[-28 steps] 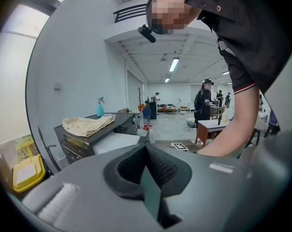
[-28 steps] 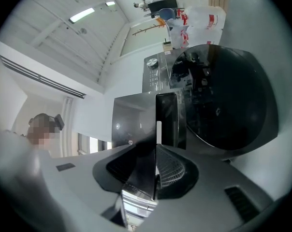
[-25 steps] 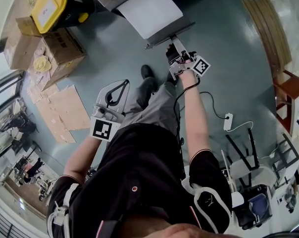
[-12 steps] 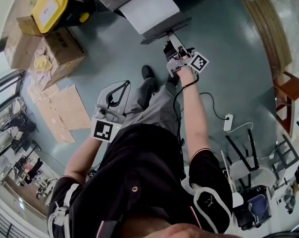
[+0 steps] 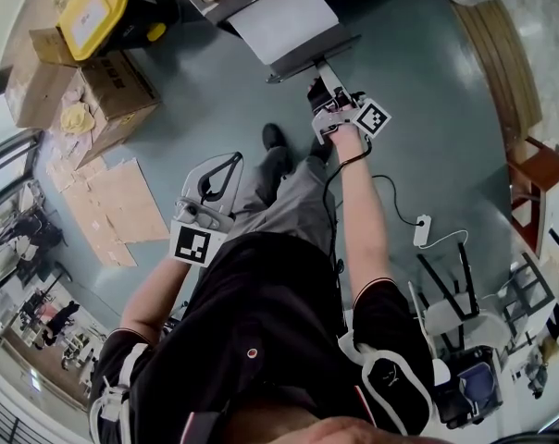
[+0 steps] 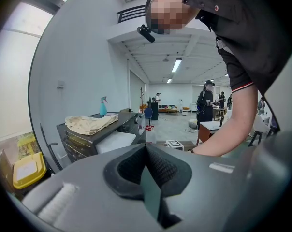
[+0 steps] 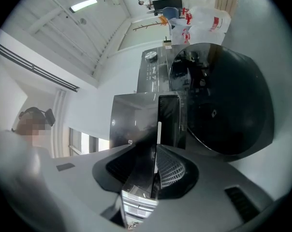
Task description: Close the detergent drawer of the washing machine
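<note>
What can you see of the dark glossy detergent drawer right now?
The dark glossy detergent drawer is not yet shut: it juts from the white-topped washing machine as a narrow strip. Its front looks like shiny black plastic. The grey two-jaw right gripper is clamped on that front; nothing else touches it.

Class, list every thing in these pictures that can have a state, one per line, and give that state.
detergent drawer: partly pulled out, not yet closed.
washing machine door: shut.
right gripper: closed on the drawer's front, jaws opening slightly.
left gripper: shut, empty, held away from the machine.
yellow-lidded bin: lid on.
</note>
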{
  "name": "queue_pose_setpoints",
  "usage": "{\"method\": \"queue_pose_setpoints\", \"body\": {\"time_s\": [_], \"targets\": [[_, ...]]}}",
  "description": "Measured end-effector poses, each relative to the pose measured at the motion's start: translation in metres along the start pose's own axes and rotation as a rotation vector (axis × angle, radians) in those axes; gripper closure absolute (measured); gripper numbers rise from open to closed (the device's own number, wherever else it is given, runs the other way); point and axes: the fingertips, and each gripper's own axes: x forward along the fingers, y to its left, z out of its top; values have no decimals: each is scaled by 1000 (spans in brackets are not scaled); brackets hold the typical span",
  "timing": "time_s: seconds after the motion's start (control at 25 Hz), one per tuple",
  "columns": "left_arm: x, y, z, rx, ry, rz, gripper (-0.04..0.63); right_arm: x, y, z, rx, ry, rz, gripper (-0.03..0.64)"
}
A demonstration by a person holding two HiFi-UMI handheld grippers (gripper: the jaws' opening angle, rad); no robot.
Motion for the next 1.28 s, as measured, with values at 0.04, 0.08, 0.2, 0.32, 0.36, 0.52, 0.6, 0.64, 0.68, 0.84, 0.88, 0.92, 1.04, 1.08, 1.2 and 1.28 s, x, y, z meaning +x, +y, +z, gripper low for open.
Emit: {"method": "queue_pose_setpoints", "body": {"time_s": [0.04,0.08,0.2,0.32,0.36,0.52,0.6,0.64,0.68,0.84,0.88,0.92,1.04,1.08,1.2,1.28], "targets": [[1,0,0,-2,-1,0,595,0,0,0,2,1,-1,486],[2,1,1,-3,-2,-1,595,1,-1,1,3,4,-1,485],[3,1,0,2,3,-6,595,3,1,1,-6,19,-1,486],[6,-1,2,4,2,-3,595,13,4,2,-28,42,-3,499],[6,-2,2,5,1,-2,595,17,4,1,-33,47,-5,499],[4,0,4,9,6,7,594,33,5,4,-50,41,-8,499],[2,4,4,6,8,17,595,42,4,6,-62,44,-9,499],[2,6,3,6,11,21,595,47,4,7,-66,48,-11,499],[1,7,3,7,13,24,595,51,3,7,-66,51,-13,499],[1,12,3,-3,6,35,595,61,1,7,-53,53,-18,495],[1,13,3,-4,5,36,595,63,0,7,-50,53,-20,495],[1,13,3,-4,5,36,595,66,0,7,-52,55,-23,497],[1,14,2,-7,10,39,595,74,-1,8,-74,68,-33,497],[1,15,2,-9,8,42,595,77,-2,7,-77,71,-37,495],[0,19,2,-16,4,50,595,81,-6,8,-70,66,-48,488],[-1,22,2,-19,4,53,595,82,-8,8,-59,57,-49,466]]}}
